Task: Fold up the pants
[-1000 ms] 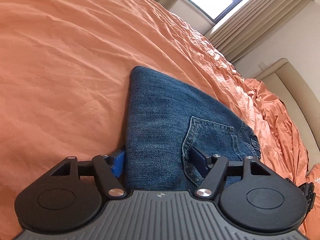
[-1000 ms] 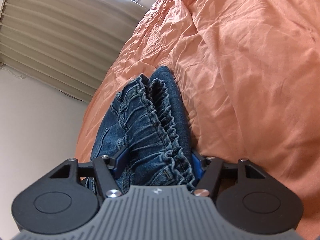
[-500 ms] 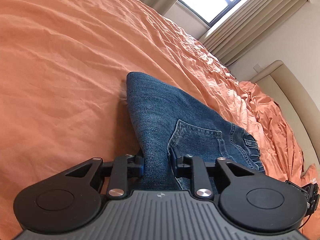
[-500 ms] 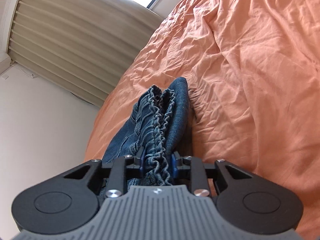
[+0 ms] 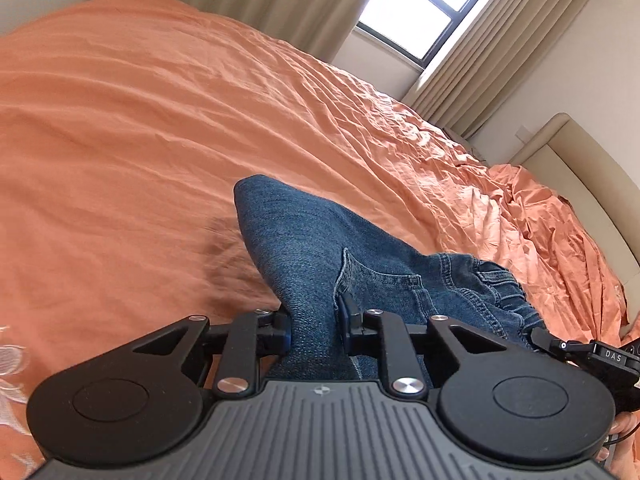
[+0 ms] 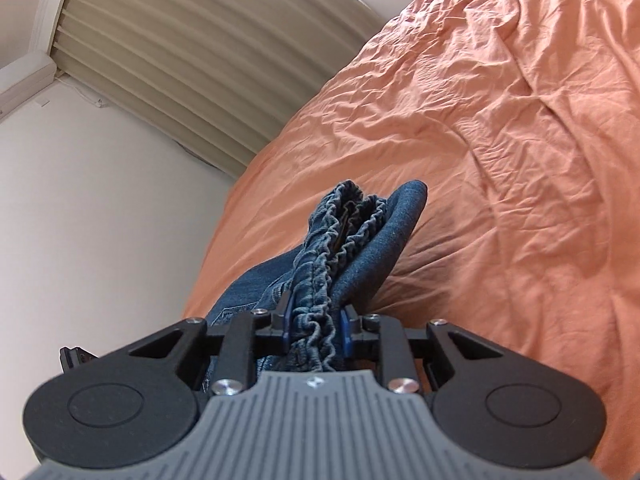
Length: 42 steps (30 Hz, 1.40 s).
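Observation:
The folded blue denim pants (image 5: 320, 240) are lifted off the orange bed, with a back pocket facing up. My left gripper (image 5: 314, 326) is shut on the near folded edge of the pants beside the pocket. In the right wrist view the gathered elastic waistband of the pants (image 6: 340, 240) bunches upward. My right gripper (image 6: 314, 326) is shut on that waistband. The far fold of the pants hangs just above the bedspread, casting a shadow.
The orange bedspread (image 5: 160, 120) covers the bed, wrinkled toward the right (image 6: 520, 160). A beige headboard (image 5: 580, 176) stands at the right. Curtains (image 6: 180, 60) and a window (image 5: 408, 16) lie beyond the bed. The other gripper's edge (image 5: 592, 356) shows at the right.
Both grippers closed on the pants from open, then lifted them off the bedspread. The pants now hang bunched between the grippers instead of lying flat.

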{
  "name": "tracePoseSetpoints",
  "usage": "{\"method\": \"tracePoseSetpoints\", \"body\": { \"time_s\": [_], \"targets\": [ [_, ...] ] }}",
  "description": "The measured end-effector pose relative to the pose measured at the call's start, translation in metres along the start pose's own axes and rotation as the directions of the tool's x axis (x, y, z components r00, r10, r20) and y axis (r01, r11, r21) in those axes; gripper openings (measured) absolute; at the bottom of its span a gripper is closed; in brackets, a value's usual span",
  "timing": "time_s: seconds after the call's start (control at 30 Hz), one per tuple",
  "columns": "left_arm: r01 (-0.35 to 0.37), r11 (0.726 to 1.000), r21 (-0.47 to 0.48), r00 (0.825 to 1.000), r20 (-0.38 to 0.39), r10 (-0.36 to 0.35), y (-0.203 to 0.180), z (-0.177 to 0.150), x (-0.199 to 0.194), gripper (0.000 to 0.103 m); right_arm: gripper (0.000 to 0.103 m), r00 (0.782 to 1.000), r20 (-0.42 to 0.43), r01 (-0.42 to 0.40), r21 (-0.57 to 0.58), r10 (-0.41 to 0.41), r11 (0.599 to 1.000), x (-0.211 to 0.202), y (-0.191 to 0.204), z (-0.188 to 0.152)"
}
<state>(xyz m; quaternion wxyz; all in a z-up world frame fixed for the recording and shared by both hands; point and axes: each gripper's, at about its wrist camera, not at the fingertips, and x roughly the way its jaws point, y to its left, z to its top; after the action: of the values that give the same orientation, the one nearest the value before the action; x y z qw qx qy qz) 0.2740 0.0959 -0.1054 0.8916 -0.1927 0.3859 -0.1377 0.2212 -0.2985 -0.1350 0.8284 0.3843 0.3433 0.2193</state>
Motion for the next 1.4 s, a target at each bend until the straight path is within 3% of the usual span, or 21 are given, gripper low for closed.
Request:
{"method": "tracePoseSetpoints", "body": {
  "time_s": [0.33, 0.53, 0.63, 0.8, 0.83, 0.87, 0.93, 1.1, 1.2, 1.27, 1.4],
  "targets": [
    [-0.153, 0.988, -0.027, 0.982, 0.104, 0.155, 0.073, 0.031, -0.092, 0.023, 0.018, 0.986, -0.092, -0.146, -0.059, 0.141, 0.987, 0.092, 0.095, -0.036],
    [-0.206, 0.979, 0.005, 0.974, 0.095, 0.205, 0.119, 0.052, -0.119, 0.023, 0.018, 0.973, -0.125, -0.200, -0.031, 0.195, 0.979, 0.143, 0.125, -0.066],
    [-0.218, 0.976, -0.011, 0.973, 0.070, 0.218, 0.150, 0.052, -0.113, 0.024, 0.018, 0.970, -0.154, -0.190, 0.001, 0.188, 0.982, 0.171, 0.121, -0.085],
    [-0.250, 0.967, -0.051, 0.968, -0.022, 0.249, 0.196, 0.020, -0.082, 0.025, 0.018, 0.972, -0.219, -0.083, 0.030, 0.087, 0.996, 0.198, 0.090, -0.122],
    [-0.250, 0.966, -0.059, 0.968, -0.017, 0.249, 0.202, 0.013, -0.079, 0.031, 0.018, 0.971, -0.231, -0.054, 0.035, 0.061, 0.998, 0.200, 0.082, -0.127],
    [-0.246, 0.967, -0.069, 0.969, -0.012, 0.245, 0.207, 0.008, -0.076, 0.044, 0.018, 0.970, -0.241, -0.030, 0.040, 0.039, 0.999, 0.202, 0.076, -0.131],
    [-0.241, 0.968, -0.075, 0.971, -0.013, 0.241, 0.217, 0.002, -0.070, 0.059, 0.017, 0.969, -0.248, -0.004, 0.038, 0.013, 0.999, 0.207, 0.067, -0.136],
    [-0.205, 0.971, -0.120, 0.979, -0.038, 0.202, 0.228, 0.005, -0.075, 0.069, 0.018, 0.967, -0.254, 0.019, 0.014, -0.015, 1.000, 0.214, 0.068, -0.139],
    [-0.240, 0.968, -0.066, 0.970, -0.058, 0.237, 0.220, 0.004, -0.095, 0.064, 0.018, 0.964, -0.266, 0.020, 0.002, -0.019, 1.000, 0.218, 0.066, -0.133],
    [-0.245, 0.969, -0.021, 0.969, -0.043, 0.244, 0.213, -0.004, -0.120, 0.048, 0.019, 0.965, -0.262, 0.017, 0.011, -0.014, 1.000, 0.218, 0.063, -0.134],
    [-0.267, 0.962, 0.054, 0.963, -0.019, 0.269, 0.189, -0.021, -0.141, 0.034, 0.019, 0.970, -0.244, 0.014, 0.024, -0.008, 1.000, 0.216, 0.058, -0.138]
  ]
}}
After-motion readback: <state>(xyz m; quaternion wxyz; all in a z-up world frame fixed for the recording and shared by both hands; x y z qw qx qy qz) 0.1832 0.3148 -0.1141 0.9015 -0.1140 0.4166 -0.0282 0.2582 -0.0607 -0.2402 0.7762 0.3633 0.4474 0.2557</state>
